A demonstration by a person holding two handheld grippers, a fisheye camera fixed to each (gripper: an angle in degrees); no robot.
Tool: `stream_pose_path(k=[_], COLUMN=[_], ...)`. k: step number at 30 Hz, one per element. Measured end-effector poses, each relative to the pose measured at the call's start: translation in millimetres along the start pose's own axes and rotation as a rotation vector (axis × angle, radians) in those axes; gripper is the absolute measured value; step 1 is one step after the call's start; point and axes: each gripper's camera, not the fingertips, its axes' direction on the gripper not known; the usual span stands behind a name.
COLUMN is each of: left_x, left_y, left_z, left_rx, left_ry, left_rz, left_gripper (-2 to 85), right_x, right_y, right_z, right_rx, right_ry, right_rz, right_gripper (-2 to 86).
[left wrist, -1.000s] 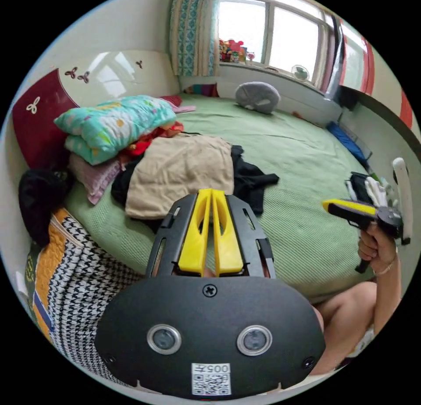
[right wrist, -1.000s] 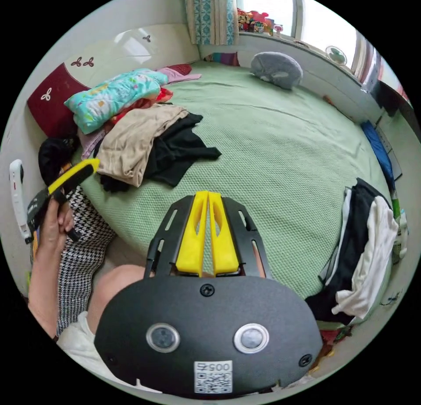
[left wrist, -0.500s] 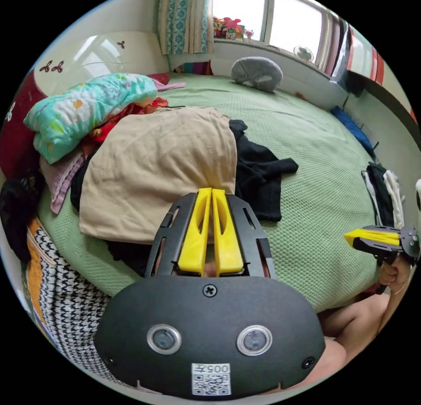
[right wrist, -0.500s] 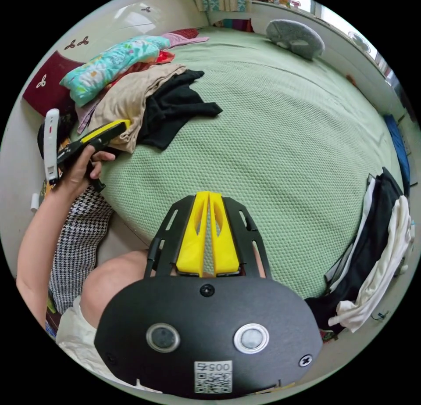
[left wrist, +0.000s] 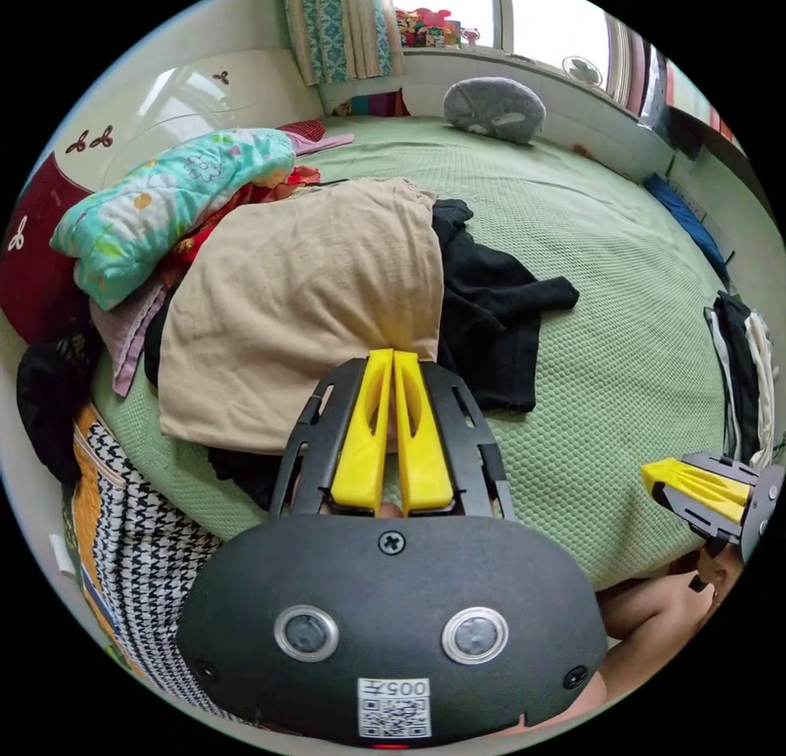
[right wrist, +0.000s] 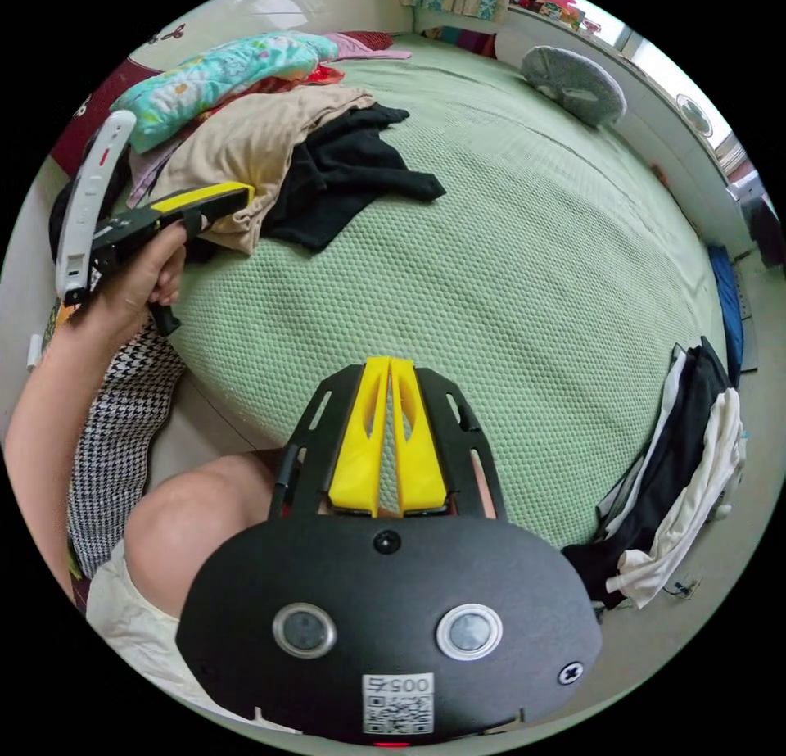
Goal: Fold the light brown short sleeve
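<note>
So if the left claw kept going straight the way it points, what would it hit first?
Most likely the light brown short sleeve: the left claw, jaws together, points at its near edge atop the black clothes. It may already be touching; depth is unclear.

1. A wide bed covered by a pale green textured spread takes up most of the room.
2. A cream and dark red padded headboard with small butterfly motifs stands at one end of the bed.
3. A broad window with white frames sits above a white sill; bright daylight enters through it.
4. A teal and cream patterned curtain hangs beside the window.
5. Small colourful toys stand along the sill.
6. A grey round cushion lies on the bed near the window.
7. A blue mat lies on the pale floor at the bedside.
</note>
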Motion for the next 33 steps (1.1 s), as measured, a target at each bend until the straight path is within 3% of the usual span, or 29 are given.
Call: stream_pose_path(k=[8, 26, 31, 33], left_x=[-28.9, -36.3, -35.3, -44.0], left_y=[-1.3, 2.9, -0.3, 7.5], left_z=[0.6, -13.2, -32.8, -59.1], left_rx=[-0.012, -0.003, -0.027, 0.131], left_ry=[0.087, 0.014, -0.027, -0.008], left_rz=[-0.069, -0.046, 0.063, 0.032], left_gripper=[-0.4, -0.3, 0.6, 2.0], right_x=[-6.9, -27.8, -34.8, -32.7], right_y=[-23.0, -70.7, -83.7, -88.3], right_z=[1.9, 14.6, 16.4, 15.5], right_rx=[0.015, -0.016, -0.018, -0.016], right_ry=[0.045, 0.041, 0.055, 0.048], right_rz=[-0.002, 0.046, 0.026, 0.056], right_gripper=[-1.4, -1.3, -1.3, -1.3])
